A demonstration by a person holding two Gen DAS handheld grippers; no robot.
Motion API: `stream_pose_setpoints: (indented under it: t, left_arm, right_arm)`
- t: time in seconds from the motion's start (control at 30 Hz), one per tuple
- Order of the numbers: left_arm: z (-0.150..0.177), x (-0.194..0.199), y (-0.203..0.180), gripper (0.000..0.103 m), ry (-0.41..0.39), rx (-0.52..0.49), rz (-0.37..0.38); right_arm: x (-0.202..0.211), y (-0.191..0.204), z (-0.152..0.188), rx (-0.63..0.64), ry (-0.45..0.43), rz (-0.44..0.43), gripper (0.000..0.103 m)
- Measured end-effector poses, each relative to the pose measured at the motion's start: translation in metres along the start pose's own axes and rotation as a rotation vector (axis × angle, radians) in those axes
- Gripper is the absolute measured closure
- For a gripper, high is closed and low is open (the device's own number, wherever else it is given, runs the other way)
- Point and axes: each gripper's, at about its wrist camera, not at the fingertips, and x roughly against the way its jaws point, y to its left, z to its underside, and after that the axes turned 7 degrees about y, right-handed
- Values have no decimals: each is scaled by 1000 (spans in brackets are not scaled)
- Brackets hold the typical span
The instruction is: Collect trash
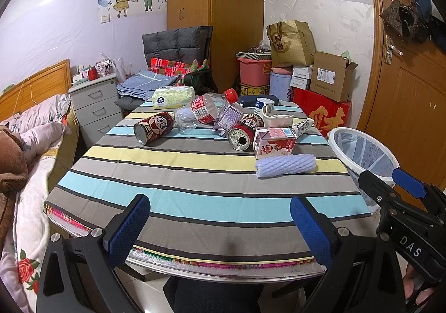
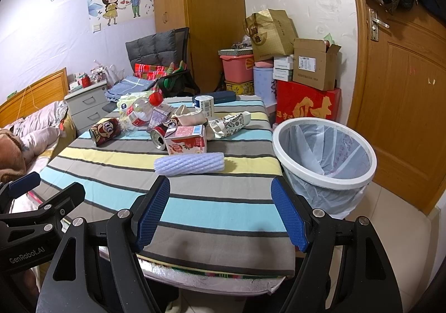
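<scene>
Trash lies on the striped table [image 1: 195,201]: a red can [image 1: 153,127], a clear plastic bottle [image 1: 203,110] with a red cap, a second can [image 1: 241,137], a pink milk carton [image 1: 274,142] and a white foam net sleeve [image 1: 287,165]. The same foam sleeve [image 2: 189,163], carton [image 2: 186,141] and can [image 2: 104,130] show in the right wrist view. A white bin [image 2: 324,154] with a plastic liner stands right of the table. My left gripper [image 1: 220,226] and my right gripper [image 2: 220,212] are open and empty over the table's near edge.
A tissue pack [image 1: 172,96], a white cup [image 1: 263,106] and crumpled paper bags [image 2: 228,123] lie at the table's far side. A bed [image 1: 28,145] is to the left, a chair [image 1: 178,62] and stacked boxes [image 1: 320,84] are behind, and a door [image 2: 404,89] is to the right.
</scene>
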Motion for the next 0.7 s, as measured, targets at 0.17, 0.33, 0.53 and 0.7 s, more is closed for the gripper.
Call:
stream_pose_setpoints:
  t: [0.17, 0.33, 0.53, 0.7]
  left_arm:
    - [0, 0, 0, 1, 2, 1, 2]
    - [-1, 1, 1, 1, 3, 3, 4]
    - [-3, -6, 7, 1, 20, 8, 9]
    - [-13, -27, 31, 1, 45, 4, -14]
  right_arm:
    - [0, 1, 0, 0, 0, 1, 26]
    - [0, 0, 0, -1, 0, 3, 27]
    - [-6, -1, -2, -3, 10, 6, 26]
    - [-27, 1, -6, -24, 39, 4, 26]
